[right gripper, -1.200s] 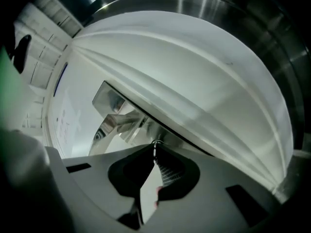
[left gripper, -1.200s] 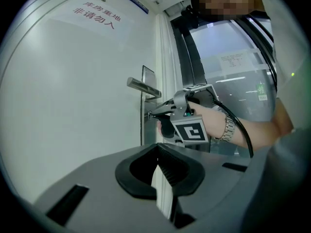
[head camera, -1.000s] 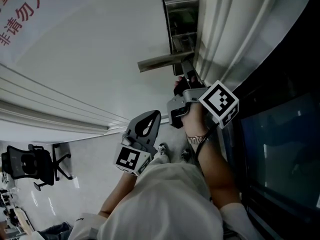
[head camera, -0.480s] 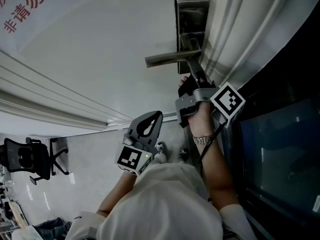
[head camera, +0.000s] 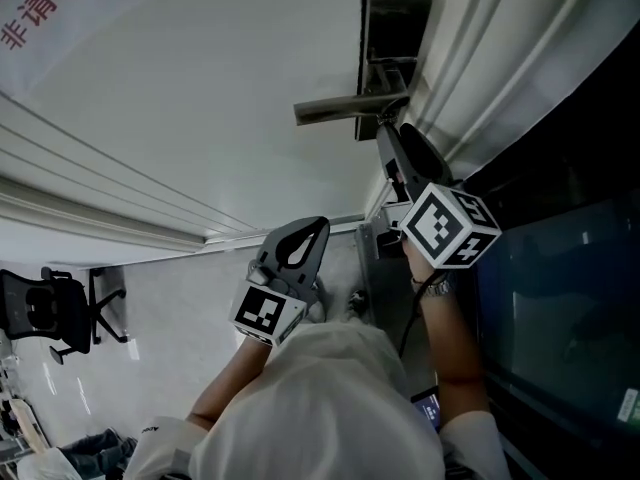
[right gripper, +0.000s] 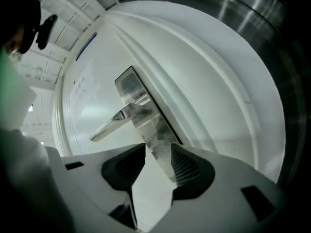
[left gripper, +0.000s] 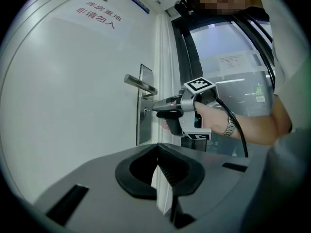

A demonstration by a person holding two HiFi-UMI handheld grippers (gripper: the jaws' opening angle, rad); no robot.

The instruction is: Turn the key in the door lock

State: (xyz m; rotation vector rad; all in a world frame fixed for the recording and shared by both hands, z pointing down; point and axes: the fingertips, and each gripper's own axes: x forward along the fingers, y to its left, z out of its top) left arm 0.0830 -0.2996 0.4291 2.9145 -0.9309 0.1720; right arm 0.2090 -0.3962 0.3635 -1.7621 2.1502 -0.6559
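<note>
The steel lock plate (head camera: 396, 38) with its lever handle (head camera: 338, 110) sits on the white door (head camera: 200, 98). My right gripper (head camera: 385, 133) points level at the plate just below the handle. Its jaws have just been opening and now stand open. In the right gripper view the pads (right gripper: 184, 165) sit apart on either side of the small key (right gripper: 163, 141) in the plate (right gripper: 141, 106), without pressing on it. My left gripper (head camera: 318, 226) hangs back from the door, shut on nothing. The left gripper view shows the right gripper (left gripper: 154, 108) at the keyhole.
A white door frame (head camera: 480, 58) runs along the lock side, with a dark glass panel (head camera: 560, 298) beyond it. Red lettering (head camera: 40, 13) is on the door. An office chair (head camera: 45, 313) stands on the floor far left.
The right gripper has rolled about its own axis, its marker cube has turned, and its jaws have opened off the key. The left gripper has stayed put.
</note>
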